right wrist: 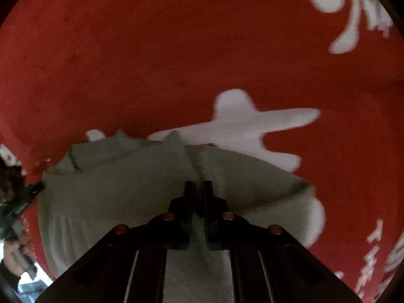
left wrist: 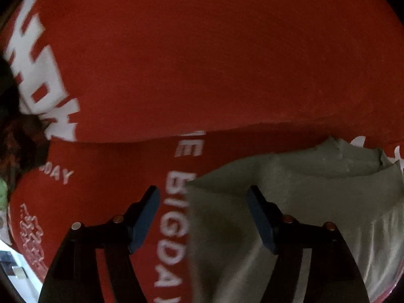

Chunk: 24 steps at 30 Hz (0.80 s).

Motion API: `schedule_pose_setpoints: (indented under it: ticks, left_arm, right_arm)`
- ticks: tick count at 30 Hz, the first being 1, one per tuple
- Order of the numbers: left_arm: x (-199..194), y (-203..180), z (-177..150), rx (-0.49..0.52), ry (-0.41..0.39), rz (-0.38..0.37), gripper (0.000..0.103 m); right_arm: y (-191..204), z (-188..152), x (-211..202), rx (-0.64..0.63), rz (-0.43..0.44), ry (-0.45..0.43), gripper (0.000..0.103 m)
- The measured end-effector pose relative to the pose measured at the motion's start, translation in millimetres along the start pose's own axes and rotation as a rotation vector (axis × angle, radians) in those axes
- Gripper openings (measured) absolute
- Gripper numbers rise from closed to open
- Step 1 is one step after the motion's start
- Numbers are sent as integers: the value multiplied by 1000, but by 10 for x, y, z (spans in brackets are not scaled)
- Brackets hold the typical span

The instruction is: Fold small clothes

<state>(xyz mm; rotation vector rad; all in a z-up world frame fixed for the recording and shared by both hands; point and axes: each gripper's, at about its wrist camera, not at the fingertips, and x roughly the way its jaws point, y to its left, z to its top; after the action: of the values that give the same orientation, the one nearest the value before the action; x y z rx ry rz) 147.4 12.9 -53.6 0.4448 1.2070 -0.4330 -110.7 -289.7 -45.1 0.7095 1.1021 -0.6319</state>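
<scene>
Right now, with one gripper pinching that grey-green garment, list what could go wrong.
1. The right gripper pinches only a small ridge of the grey-green garment; a lift may let it slip free.
2. The left gripper is open at the garment's edge, over the red printed cloth; closing there could grab both fabrics.
3. With one side unheld, the fold may come out skewed.

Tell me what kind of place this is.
Hard to say; probably a home folding surface. A red printed cloth covers nearly everything, a grey-green garment lies on it, pinched by the right gripper; the left gripper is open.
</scene>
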Motion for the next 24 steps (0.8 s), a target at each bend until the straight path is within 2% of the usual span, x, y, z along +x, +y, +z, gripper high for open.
schedule_pose_setpoints:
  ticks: [1, 2, 5, 7, 10, 11, 14, 16, 18, 19, 21, 23, 24]
  left_arm:
    - [-81, 66, -22, 0, -2, -10, 72]
    - [-166, 112, -62, 2, 0, -31, 72]
    - [-349, 124, -251, 19, 25, -116, 72]
    - [-446, 55, -437, 31, 58, -214, 72]
    - [-493, -109, -788, 48, 130, -360, 72]
    - [-480, -178, -910, 58, 149, -376, 72]
    - [-399, -354, -1300, 72, 220, -339, 72]
    - [-354, -253, -1515, 58, 248, -324, 72]
    - [-433, -138, -1629, 69, 232, -339, 72]
    - [-476, -67, -1678, 70, 250, -332, 72]
    - [-502, 52, -1736, 61, 270, -277, 72]
    - [-509, 255, -1775, -18, 299, -256, 72]
    - [-519, 325, -1775, -62, 301, -268, 72]
  right_arm:
    - [-28, -20, -80, 4, -28, -8, 8]
    - [-46, -40, -128, 10, -20, -13, 8]
    - [-77, -218, -345, 27, 79, -16, 8]
    - [-18, -448, -471, 10, 143, 2, 8]
    - [86, -829, -525, -21, 194, 39, 8]
    - [142, -942, -507, -28, 194, 52, 8]
    - [22, -1311, -279, -32, 163, 128, 7]
    - [-120, -1485, -263, -32, 172, 112, 7]
    - [-189, -1598, -280, -83, 88, 125, 6]
    - [-250, -1660, -319, -104, 75, 118, 6]
    - [-338, -1749, -374, -115, 43, 136, 6]
    - [-455, -1828, -498, -62, 52, 144, 7]
    - [-502, -1870, -540, -27, 69, 146, 12]
